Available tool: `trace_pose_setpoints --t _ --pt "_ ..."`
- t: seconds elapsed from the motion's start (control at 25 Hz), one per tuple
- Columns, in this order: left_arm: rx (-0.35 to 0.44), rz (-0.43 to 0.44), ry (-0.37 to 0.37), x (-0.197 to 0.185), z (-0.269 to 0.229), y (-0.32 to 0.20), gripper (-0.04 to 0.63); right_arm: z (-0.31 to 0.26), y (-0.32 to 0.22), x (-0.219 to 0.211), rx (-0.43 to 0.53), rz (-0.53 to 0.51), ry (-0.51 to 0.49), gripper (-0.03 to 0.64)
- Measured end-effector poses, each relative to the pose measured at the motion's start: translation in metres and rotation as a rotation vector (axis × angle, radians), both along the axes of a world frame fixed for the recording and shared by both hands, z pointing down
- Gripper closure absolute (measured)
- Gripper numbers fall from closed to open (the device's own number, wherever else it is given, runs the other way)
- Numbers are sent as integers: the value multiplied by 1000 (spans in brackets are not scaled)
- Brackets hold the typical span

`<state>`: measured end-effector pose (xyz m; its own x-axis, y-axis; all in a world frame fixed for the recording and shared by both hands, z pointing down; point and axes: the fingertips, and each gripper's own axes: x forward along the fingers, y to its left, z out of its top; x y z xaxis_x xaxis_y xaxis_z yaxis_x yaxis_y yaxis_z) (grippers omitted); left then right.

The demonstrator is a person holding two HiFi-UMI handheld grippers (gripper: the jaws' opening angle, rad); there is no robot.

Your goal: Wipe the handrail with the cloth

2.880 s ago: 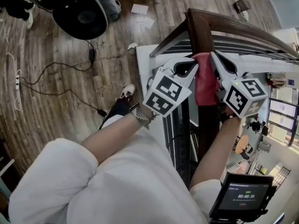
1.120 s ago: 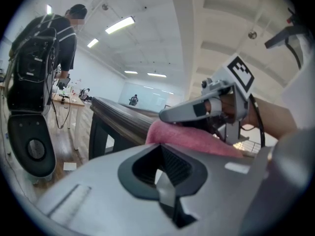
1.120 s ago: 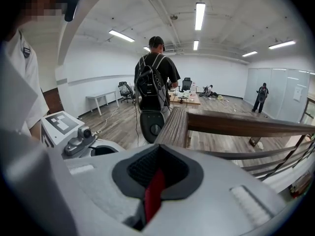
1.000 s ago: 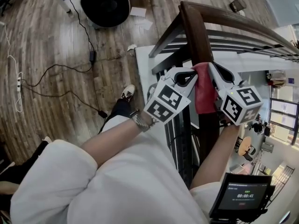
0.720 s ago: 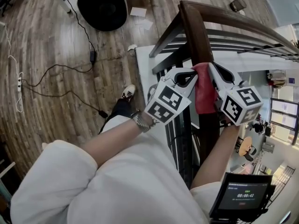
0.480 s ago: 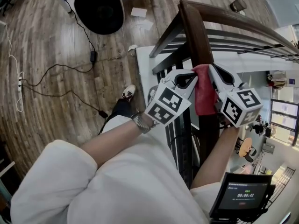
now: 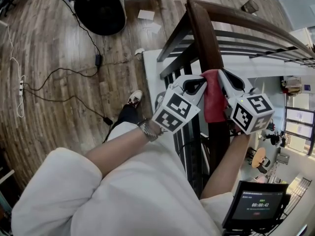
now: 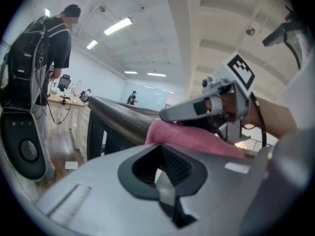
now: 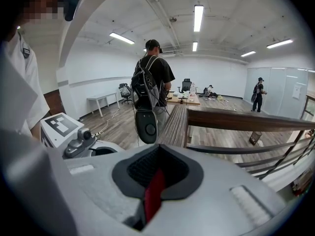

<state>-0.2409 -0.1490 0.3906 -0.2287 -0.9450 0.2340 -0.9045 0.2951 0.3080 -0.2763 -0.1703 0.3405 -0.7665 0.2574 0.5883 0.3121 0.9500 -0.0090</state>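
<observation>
Your right gripper (image 9: 156,181) has its jaws pressed together on a thin red fold of the cloth (image 7: 214,98), which shows as a strip in the seam between them. Your left gripper (image 8: 165,178) has its jaws closed as well. The pink cloth begins right at their tips, but you cannot tell from here whether an edge is caught there. The cloth is draped over the top of the dark wooden handrail (image 7: 203,38), with one gripper at each side of it and the two marker cubes angled back toward you. Past the cloth the rail runs straight on to a corner, where it bends off to the right above slim dark bars (image 7: 256,47). Beyond that corner a person with a backpack (image 9: 152,80) stands close to the rail, with a black rounded pack (image 9: 146,124) hanging at the back. To the left of the rail, cables (image 7: 59,98) trail over the wooden floor (image 7: 49,48), and sheets of paper (image 7: 146,14) lie near the corner post. A small screen (image 7: 256,208) sits by your right elbow.
</observation>
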Motion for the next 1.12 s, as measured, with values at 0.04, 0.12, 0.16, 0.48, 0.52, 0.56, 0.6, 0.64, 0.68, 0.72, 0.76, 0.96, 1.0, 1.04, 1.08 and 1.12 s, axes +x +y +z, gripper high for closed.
trace_pose_setpoints --t 0.04,0.12,0.16,0.48,0.52,0.56,0.6,0.64,0.68,0.72,0.76,0.96,1.0,1.04,1.08,1.12 --pt "-2 0 -1 2 -1 0 592 -1 0 2 -1 1 0 613" --pt "-6 0 -3 5 -2 0 592 -2 0 5 -3 2 -1 614" --pt "-9 -1 -4 6 -2 0 592 -2 0 6 -4 2 -1 614" --pt "-32 -34 1 9 1 -4 592 1 -3 11 13 -2 0 614" --pt "-34 -41 3 9 1 -4 592 2 -4 10 18 -4 1 613" --pt "-35 -48 6 9 2 -4 594 3 -4 10 19 -7 2 613" --pt "-35 -56 10 9 2 -5 594 3 -4 10 18 -8 2 614" --pt "-35 -61 13 9 2 -6 594 3 -5 10 14 -9 1 614" --pt "-34 -65 17 9 2 -7 594 2 -6 10 10 -9 0 614" --pt "-32 -69 21 9 1 -7 594 1 -7 10 7 -7 -1 613" --pt "-30 -73 25 9 0 -8 592 -1 -8 10 3 -6 -1 614" --pt "-22 -89 29 10 0 -7 594 -1 -7 12 -1 -6 -5 614" --pt "-23 -87 26 11 0 -7 592 -1 -7 13 3 -6 -2 613" --pt "-24 -83 23 13 0 -7 594 0 -6 15 5 -6 1 614" --pt "-23 -78 18 14 0 -7 594 0 -6 17 5 -5 4 614" --pt "-20 -73 12 15 0 -6 594 0 -6 18 5 -3 5 613"
